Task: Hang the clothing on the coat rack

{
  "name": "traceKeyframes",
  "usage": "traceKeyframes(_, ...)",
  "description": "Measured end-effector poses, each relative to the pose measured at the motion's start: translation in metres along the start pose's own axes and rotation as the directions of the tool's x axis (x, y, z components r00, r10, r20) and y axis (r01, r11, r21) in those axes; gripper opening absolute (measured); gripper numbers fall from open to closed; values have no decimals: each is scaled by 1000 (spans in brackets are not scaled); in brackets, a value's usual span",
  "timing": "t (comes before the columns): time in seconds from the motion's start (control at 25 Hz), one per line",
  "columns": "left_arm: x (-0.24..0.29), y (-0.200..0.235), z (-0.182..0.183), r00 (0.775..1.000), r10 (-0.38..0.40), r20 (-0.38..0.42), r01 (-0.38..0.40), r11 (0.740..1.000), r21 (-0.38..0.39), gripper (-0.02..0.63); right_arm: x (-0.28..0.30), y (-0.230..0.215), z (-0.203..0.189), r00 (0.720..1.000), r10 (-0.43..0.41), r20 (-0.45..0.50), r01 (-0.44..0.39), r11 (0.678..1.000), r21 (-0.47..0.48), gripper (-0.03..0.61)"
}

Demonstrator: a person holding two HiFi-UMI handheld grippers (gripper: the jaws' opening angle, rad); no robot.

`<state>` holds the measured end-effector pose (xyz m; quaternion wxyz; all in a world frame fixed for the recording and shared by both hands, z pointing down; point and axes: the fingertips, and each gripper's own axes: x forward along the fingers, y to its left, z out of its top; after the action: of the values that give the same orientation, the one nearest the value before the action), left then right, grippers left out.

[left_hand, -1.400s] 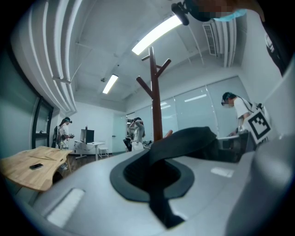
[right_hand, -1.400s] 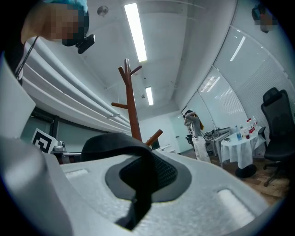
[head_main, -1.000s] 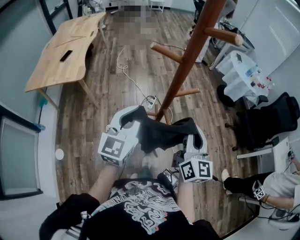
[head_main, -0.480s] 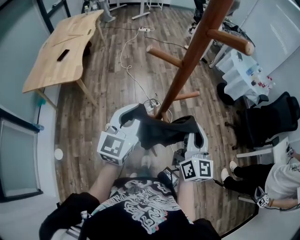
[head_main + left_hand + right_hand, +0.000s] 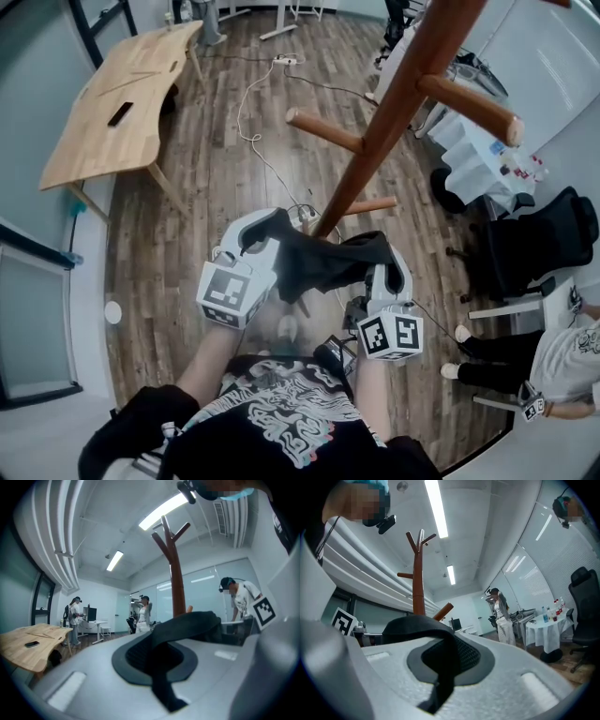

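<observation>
Grip on both ends of the clothing (image 5: 319, 267), held up close to the coat rack (image 5: 375, 131).
At the centre of the head view the dark clothing sags as a slack band between the left gripper (image 5: 267, 230) and the right gripper (image 5: 386, 262). Both gripper views show the jaws closed tight with cloth pinched between them. Holding two ends apart probably keeps the clothing spread so it can be dropped over a peg (image 5: 323, 131) on the post, which rises to the upper right. Both forearms reach forward side by side from the lower centre, with the grippers level and aimed at the post.
</observation>
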<state>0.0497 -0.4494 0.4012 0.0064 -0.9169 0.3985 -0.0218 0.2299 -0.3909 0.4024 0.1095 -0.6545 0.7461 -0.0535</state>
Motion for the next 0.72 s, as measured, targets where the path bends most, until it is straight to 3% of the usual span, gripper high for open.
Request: traceKeyframes(0.72, 26, 16, -35, 997, 10, -70, -15, 997, -79, -6, 31, -17, -49, 994, -3, -110, 4, 1000, 14, 11)
